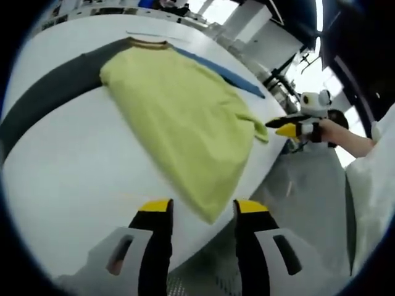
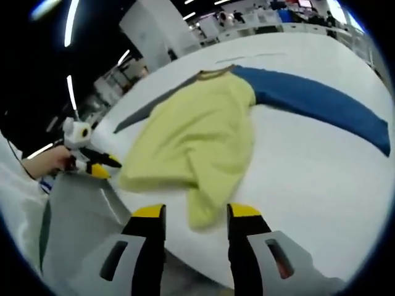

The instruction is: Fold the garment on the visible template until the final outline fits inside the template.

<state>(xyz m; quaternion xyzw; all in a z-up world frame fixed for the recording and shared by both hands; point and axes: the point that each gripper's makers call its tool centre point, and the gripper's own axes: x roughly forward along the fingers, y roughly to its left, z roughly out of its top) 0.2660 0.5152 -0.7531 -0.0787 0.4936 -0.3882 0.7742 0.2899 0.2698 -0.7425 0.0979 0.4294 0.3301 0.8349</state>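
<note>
White table [image 1: 68, 179] carries yellow-green garment [image 1: 179, 117] over blue template [image 2: 315, 102]; my left gripper [image 1: 202, 208] and right gripper [image 2: 196, 213] both spread, empty.

1. Legible text, labels, brands, numbers, signs: none in the left gripper view or the right gripper view.
2. Yellow-green garment [image 1: 185, 123]: plain fabric, no print or tag that reads.
3. White table [image 1: 68, 185]: bare surface, no markings that read.
4. Far background past the table's far edge: small bright shapes, too blurred to read as lettering.
</note>
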